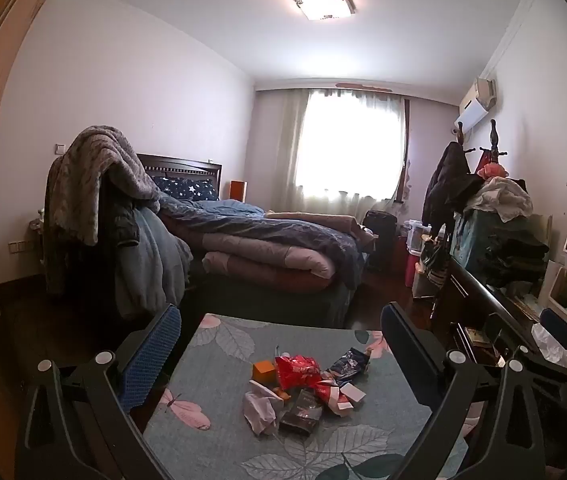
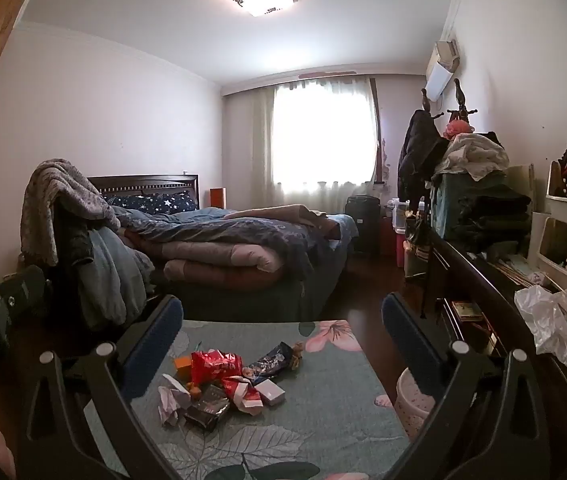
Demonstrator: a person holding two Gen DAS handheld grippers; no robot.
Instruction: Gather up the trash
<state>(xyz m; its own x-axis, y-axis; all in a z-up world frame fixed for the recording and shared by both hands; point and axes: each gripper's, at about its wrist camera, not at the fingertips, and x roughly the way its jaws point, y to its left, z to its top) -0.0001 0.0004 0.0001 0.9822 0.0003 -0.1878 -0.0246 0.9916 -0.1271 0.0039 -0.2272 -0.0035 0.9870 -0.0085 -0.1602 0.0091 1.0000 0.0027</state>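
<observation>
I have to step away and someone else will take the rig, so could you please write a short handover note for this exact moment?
Left gripper: open, empty, held above the table.
Right gripper: open, empty, likewise above the table.
Trash pile: a red wrapper, dark blue wrapper, crumpled tissue, small orange box, black packet and white box, bunched mid-table.
White bin: on the floor beside the table's right edge.
Done: nothing collected, as far as visible.
Left: pick up every piece; the bin seems the likely destination.

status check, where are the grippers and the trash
Left gripper and right gripper both open, empty, above the table. Trash pile untouched mid-table. White bin by table's right edge. Nothing blocking.
</observation>
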